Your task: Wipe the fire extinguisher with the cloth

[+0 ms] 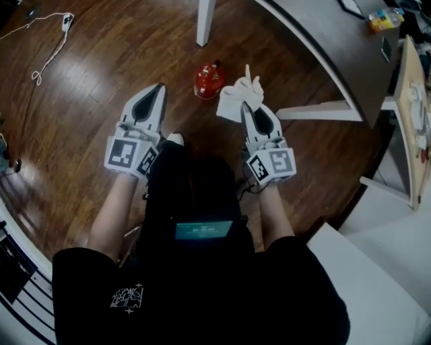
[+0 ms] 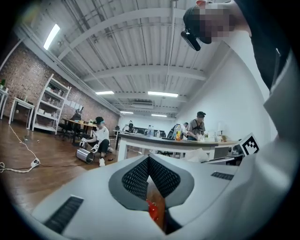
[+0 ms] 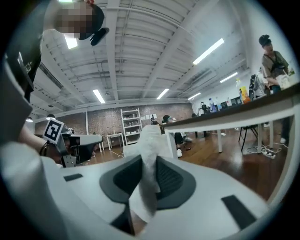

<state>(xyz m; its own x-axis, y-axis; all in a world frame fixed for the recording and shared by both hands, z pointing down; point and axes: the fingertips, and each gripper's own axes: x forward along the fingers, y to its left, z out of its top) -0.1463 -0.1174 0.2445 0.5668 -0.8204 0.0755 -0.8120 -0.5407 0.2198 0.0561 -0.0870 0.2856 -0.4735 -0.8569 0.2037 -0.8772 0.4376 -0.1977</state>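
**Cloth pinched in your right claw, extinguisher on the floor between your claws**

You're looking steeply down, and the red fire extinguisher (image 1: 209, 79) stands on the wooden floor (image 1: 121, 54), in front of you and between the tips of your two claws. Nothing is touching it.

Your right claw (image 1: 246, 110) is clamped on the white cloth (image 1: 236, 96). The right gripper view shows it plainly: the jaws are pressed in on the fabric, a strip of it runs down between the dark pads, and the rest bunches up past the tips. In the head view that bunch shows just to the right of the extinguisher, apart from it.

Your left claw (image 1: 159, 88) points toward the extinguisher from the other side. In its own view the jaws meet at the tips with nothing held between them. Through the narrow slit lower down you catch a sliver of the extinguisher's red.

Around you, a dark curved desk (image 1: 323, 40) sweeps across the upper right, with a white leg (image 1: 204, 20) standing on the floor beyond the extinguisher. A white cable (image 1: 47, 60) trails over the boards at the far left.
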